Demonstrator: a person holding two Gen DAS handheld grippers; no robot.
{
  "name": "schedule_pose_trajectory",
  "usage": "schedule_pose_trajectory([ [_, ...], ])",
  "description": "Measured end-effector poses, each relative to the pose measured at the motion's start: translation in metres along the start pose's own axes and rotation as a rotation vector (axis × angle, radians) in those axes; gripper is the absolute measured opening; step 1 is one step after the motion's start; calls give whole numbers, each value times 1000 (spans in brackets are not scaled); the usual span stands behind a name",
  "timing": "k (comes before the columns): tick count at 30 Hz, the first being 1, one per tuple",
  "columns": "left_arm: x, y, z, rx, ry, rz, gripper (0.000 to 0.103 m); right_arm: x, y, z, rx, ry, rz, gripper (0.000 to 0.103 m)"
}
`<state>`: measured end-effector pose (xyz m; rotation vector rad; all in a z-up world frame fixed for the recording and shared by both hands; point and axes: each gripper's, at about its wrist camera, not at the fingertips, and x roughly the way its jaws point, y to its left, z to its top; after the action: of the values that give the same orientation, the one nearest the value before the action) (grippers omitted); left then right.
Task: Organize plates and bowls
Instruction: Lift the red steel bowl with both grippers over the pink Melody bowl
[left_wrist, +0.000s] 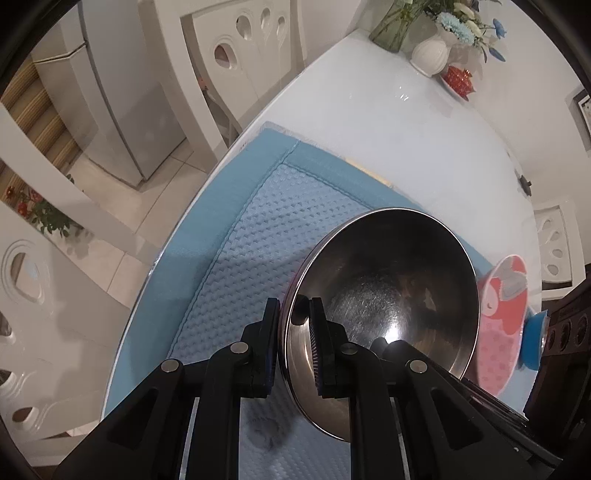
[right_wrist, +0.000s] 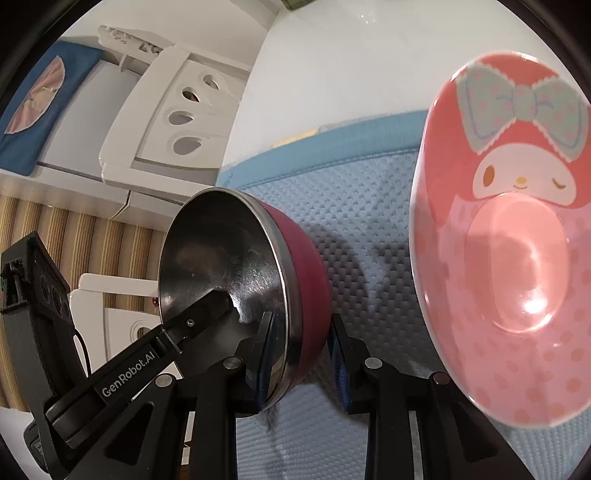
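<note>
**The shiny bowl could slip**

My left claw (left_wrist: 293, 314) is clenched on the rim of the steel bowl (left_wrist: 388, 280). One finger is inside the bowl and one is outside. My right claw (right_wrist: 301, 332) has the bowl's wall between its fingers too, one on the shiny inside and one by the red outside. I cannot tell if it is squeezing yet.

The bowl is tipped up on its side over the blue mat (left_wrist: 258, 229), near me. I cannot tell if it touches the mat.

Here is what I think could go wrong. The steel is smooth, and I only pinch a thin edge. If my two claws pull different ways, the bowl could twist and slide out. Then it would bang down on the mat. The tabletop (left_wrist: 388, 122) ends close by on the left, so it could roll off and hit the floor (left_wrist: 122, 236).

The pink bunny dish (right_wrist: 509, 258) is just to the right and looks tilted too. If I swing the bowl that way, I could bump it and knock it over.
</note>
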<state>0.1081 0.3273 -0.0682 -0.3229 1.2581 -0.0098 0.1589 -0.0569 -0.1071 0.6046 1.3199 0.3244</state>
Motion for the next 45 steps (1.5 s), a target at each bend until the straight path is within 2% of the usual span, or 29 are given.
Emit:
schedule_pose_trajectory([
  [11,-31,-13,-9,-1,-43,-25,13,-36,11,0,-9,-49,20,27],
  [26,-54,-49,-19,16,-79,-41,13,-82,3,2,-7,-97,41,27],
  [45,-46,-114,-36,51,-65,-62,13,-127,-44,8,38,-127,41,27],
])
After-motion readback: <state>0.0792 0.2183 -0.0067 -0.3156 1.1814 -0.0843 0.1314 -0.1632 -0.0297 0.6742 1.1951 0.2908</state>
